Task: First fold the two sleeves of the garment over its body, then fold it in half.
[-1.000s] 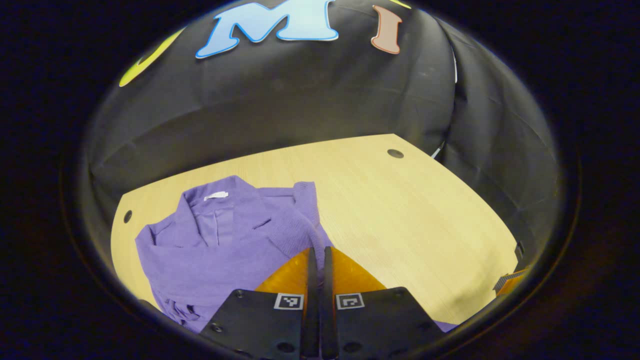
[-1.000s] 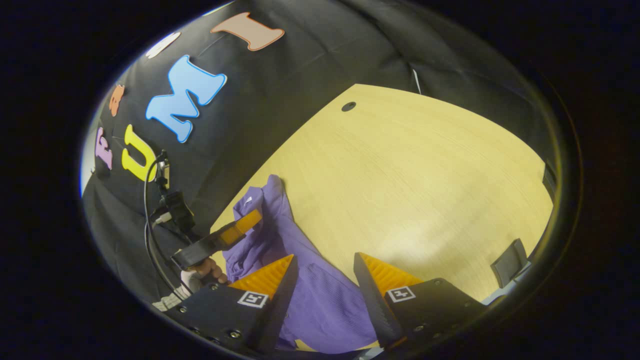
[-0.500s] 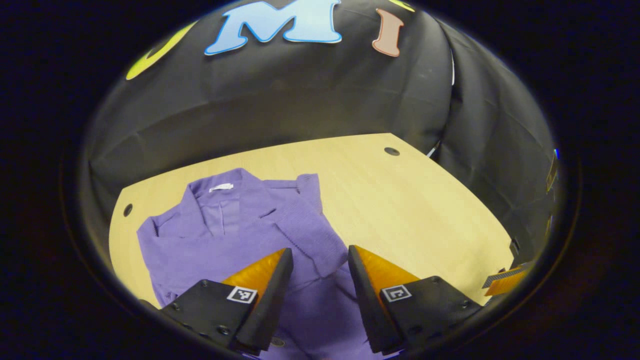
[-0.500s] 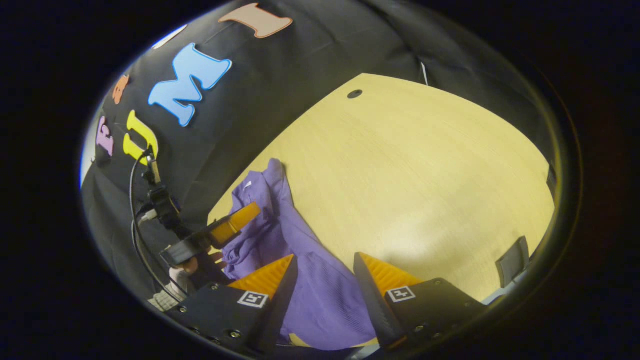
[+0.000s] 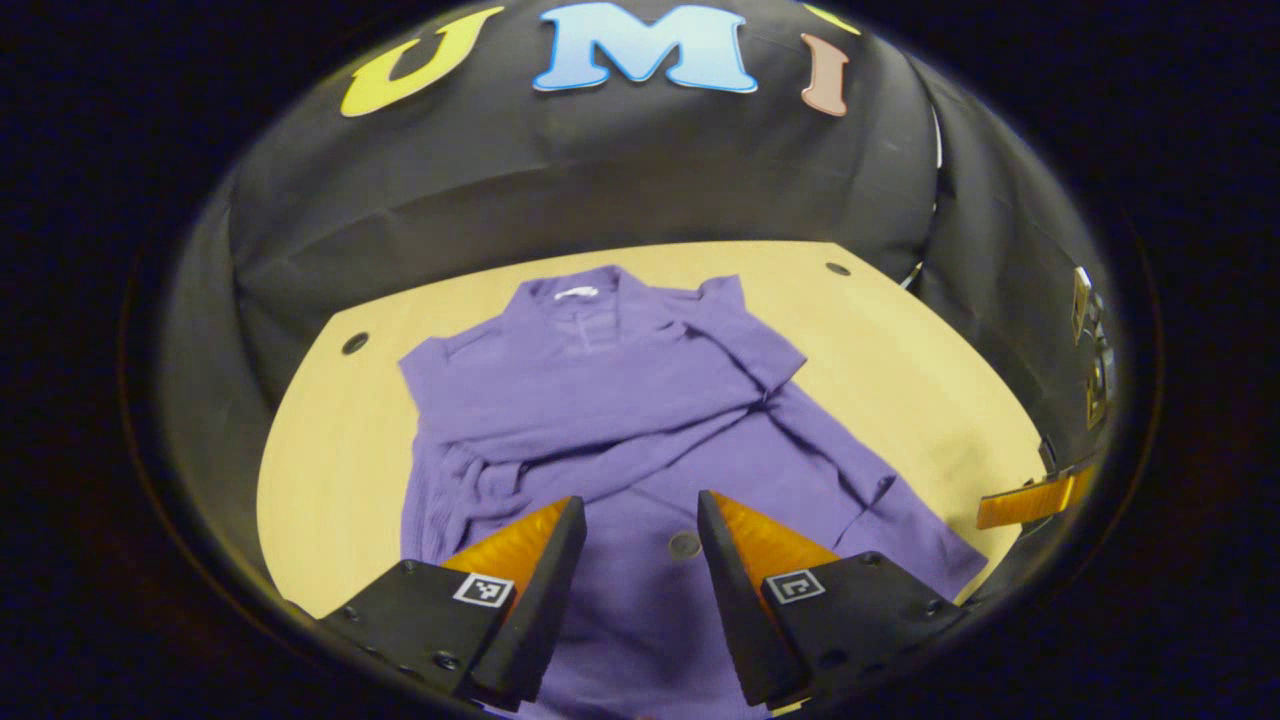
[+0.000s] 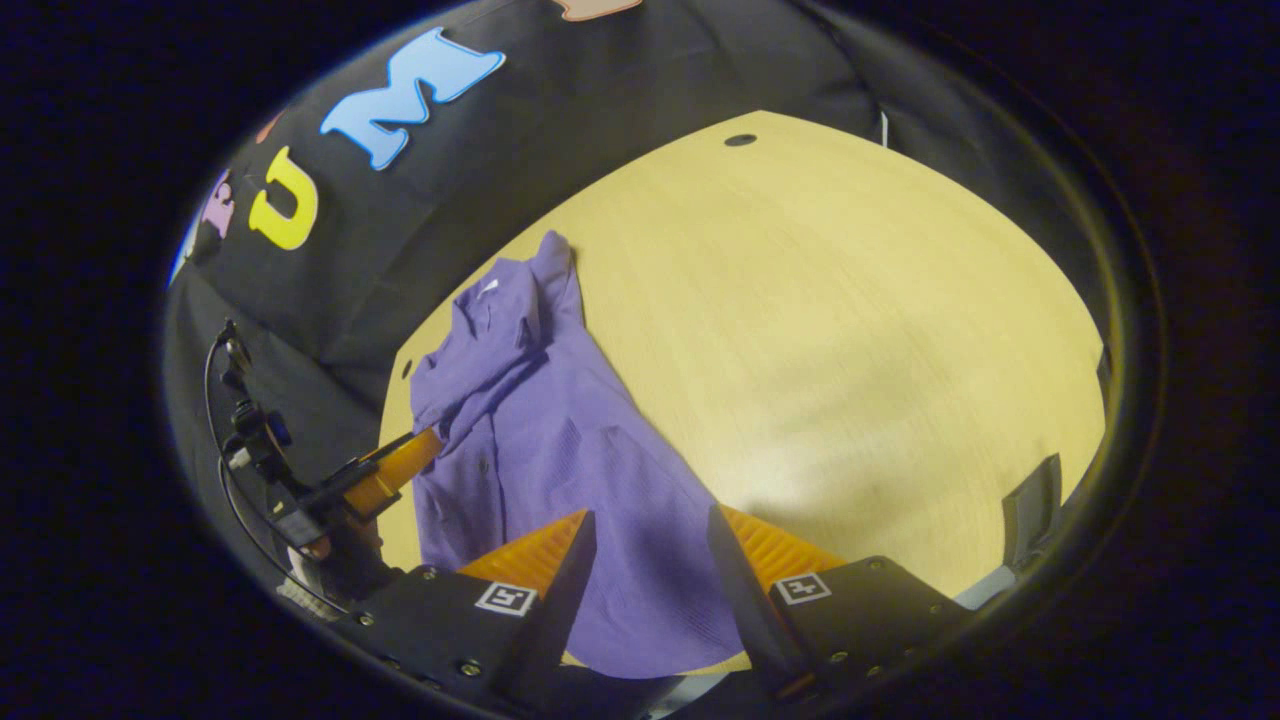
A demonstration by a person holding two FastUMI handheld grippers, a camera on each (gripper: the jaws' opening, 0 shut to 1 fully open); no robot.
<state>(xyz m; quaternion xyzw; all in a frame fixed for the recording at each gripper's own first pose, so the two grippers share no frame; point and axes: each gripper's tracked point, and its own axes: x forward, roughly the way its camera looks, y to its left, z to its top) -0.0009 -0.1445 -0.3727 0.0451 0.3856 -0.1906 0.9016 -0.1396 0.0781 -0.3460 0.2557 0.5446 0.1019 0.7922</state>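
- The purple garment (image 5: pixel 640 420) lies flat on the wooden table (image 5: pixel 330 450), with its collar (image 5: pixel 575 290) at the far end, close to the black wall.
- Both sleeves look folded over the body already. One sleeve (image 5: pixel 600 465) lies across the chest, below the collar. The other sleeve (image 5: pixel 745 335) sits just beside the collar and looks a bit bunched.
- So the step now is probably the fold in half.
- The left gripper (image 5: pixel 632 515) hangs over the bottom part of the garment, the end far from the collar. Its two fingers are spread wide apart and hold nothing. A small button (image 5: pixel 684 545) shows in the gap between them.
- The right gripper (image 6: pixel 648 530) is near the bottom edge too, by the corner farthest from the collar. Its fingers are also wide apart with nothing in them.
- To do this well, each gripper should go down to one bottom corner, far from the collar, and pinch only the hem.
- Take both layers of cloth so the front does not slide off the back.
- Lift both corners together, at the same height, and carry them toward the collar.
- Go slow, or the sleeves could slip off the body.
- Lay the hem down just below the collar, with the edges lined up, then let go.
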